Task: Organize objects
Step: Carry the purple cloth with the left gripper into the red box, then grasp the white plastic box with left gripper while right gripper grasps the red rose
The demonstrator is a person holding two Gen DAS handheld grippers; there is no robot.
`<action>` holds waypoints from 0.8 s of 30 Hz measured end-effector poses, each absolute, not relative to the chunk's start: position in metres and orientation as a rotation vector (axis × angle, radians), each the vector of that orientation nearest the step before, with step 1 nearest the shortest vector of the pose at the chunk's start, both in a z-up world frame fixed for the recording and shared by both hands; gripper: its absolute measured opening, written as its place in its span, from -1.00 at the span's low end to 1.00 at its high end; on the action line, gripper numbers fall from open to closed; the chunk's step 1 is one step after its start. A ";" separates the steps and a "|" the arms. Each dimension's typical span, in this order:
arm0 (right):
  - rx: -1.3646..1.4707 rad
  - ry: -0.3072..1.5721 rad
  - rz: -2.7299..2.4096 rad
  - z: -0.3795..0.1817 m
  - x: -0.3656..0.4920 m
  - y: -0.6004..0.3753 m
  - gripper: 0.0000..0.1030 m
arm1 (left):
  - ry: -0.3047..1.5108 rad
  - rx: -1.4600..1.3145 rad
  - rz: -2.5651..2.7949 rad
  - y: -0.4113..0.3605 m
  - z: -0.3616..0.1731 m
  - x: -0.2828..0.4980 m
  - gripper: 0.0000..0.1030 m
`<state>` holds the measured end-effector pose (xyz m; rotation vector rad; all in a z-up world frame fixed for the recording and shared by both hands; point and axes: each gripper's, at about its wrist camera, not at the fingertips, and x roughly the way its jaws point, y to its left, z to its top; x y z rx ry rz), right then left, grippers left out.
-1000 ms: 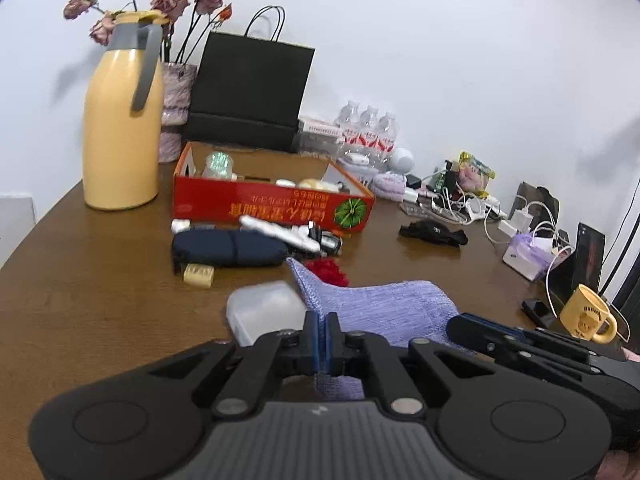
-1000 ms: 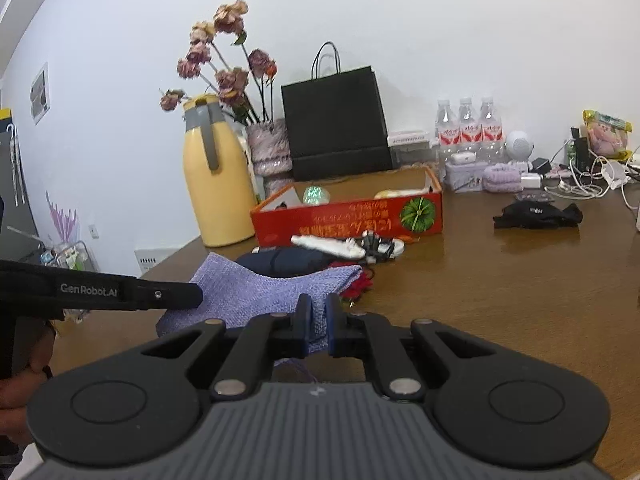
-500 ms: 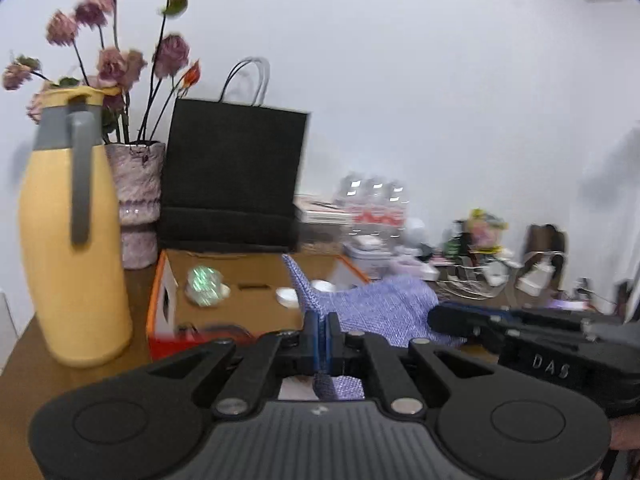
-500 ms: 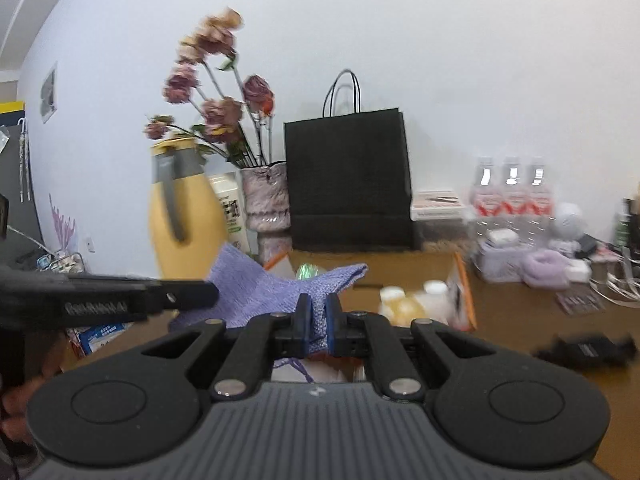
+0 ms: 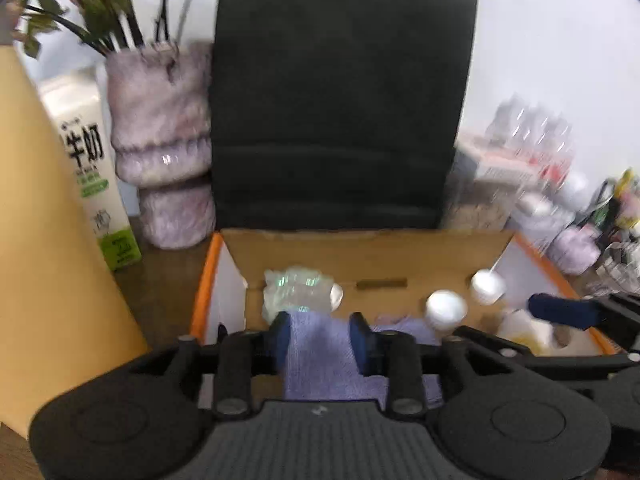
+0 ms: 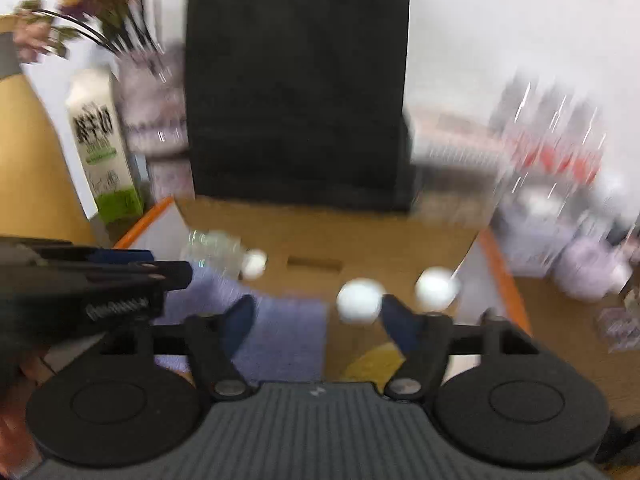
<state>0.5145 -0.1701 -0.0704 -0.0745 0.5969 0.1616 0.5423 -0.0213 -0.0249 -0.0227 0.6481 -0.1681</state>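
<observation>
This looks like an ordinary home or office room used as a catch-all spot, not a workshop or lab. A wooden counter (image 5: 168,276) stands against a plain white wall (image 5: 540,40) and is crowded with everyday things: a milk carton (image 5: 86,160), a pale vase (image 5: 160,136) of dried flowers (image 5: 84,4), a yellow jug (image 5: 44,240), a black paper bag (image 5: 336,100) and a row of water bottles (image 6: 556,132). An open cardboard box (image 5: 360,252) with orange edges holds small bottles. At the far right, blurred, lie what seem to be cables and small packets (image 5: 616,212), as on a shared desk.
</observation>
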 end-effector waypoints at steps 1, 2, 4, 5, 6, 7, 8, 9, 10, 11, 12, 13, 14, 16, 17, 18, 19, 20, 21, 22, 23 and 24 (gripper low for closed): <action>-0.101 0.556 0.179 -0.066 0.504 -0.173 0.67 | 0.624 -0.031 -0.184 -0.017 -0.019 0.533 -0.06; -0.124 0.524 0.192 -0.059 0.493 -0.175 0.90 | 0.596 -0.040 -0.191 -0.013 -0.010 0.522 0.20; -0.138 0.469 0.204 -0.039 0.474 -0.183 0.99 | 0.527 -0.052 -0.200 -0.009 0.011 0.497 0.33; -0.138 0.440 0.203 -0.027 0.463 -0.188 1.00 | 0.491 -0.054 -0.216 -0.008 0.022 0.483 0.37; -0.134 0.415 0.208 -0.015 0.450 -0.193 1.00 | 0.450 -0.047 -0.246 -0.009 0.037 0.463 0.46; -0.125 0.397 0.214 -0.005 0.438 -0.199 1.00 | 0.421 -0.036 -0.263 -0.010 0.049 0.446 0.50; -0.117 0.380 0.224 0.005 0.425 -0.205 1.00 | 0.381 -0.023 -0.281 -0.012 0.063 0.425 0.59; -0.106 0.366 0.235 0.015 0.411 -0.211 1.00 | 0.341 -0.007 -0.296 -0.014 0.075 0.406 0.70; -0.090 0.355 0.243 0.023 0.400 -0.216 1.00 | 0.311 0.012 -0.302 -0.016 0.084 0.388 0.74; -0.067 0.344 0.251 0.029 0.383 -0.222 1.00 | 0.284 0.029 -0.305 -0.018 0.092 0.369 0.76; -0.045 0.340 0.261 0.034 0.368 -0.228 1.00 | 0.263 0.046 -0.316 -0.019 0.098 0.349 0.79; -0.022 0.335 0.275 0.038 0.354 -0.233 1.00 | 0.250 0.059 -0.337 -0.020 0.103 0.329 0.80; -0.008 0.328 0.295 0.040 0.335 -0.238 1.00 | 0.245 0.064 -0.372 -0.018 0.104 0.308 0.85; 0.012 0.300 0.317 0.038 0.296 -0.246 1.00 | 0.272 0.056 -0.460 -0.014 0.100 0.274 0.90; 0.022 0.277 0.316 0.034 0.275 -0.252 1.00 | 0.296 0.042 -0.496 -0.010 0.093 0.257 0.90; 0.032 0.249 0.319 0.027 0.252 -0.257 1.00 | 0.315 0.029 -0.503 -0.006 0.086 0.241 0.90; 0.042 0.229 0.325 0.021 0.234 -0.262 1.00 | 0.331 0.015 -0.496 -0.001 0.076 0.224 0.90; 0.054 0.216 0.334 0.010 0.215 -0.267 1.00 | 0.343 0.002 -0.478 0.003 0.065 0.209 0.90; 0.065 0.210 0.345 -0.002 0.199 -0.270 1.00 | 0.360 -0.012 -0.451 0.009 0.051 0.192 0.91; 0.072 0.210 0.361 -0.017 0.185 -0.274 1.00 | 0.382 -0.041 -0.422 0.013 0.038 0.179 0.91; 0.072 0.223 0.369 -0.033 0.173 -0.277 1.00 | 0.416 -0.069 -0.393 0.018 0.027 0.172 0.91; 0.081 0.255 0.359 -0.049 0.163 -0.279 1.00 | 0.464 -0.105 -0.355 0.021 0.013 0.163 0.91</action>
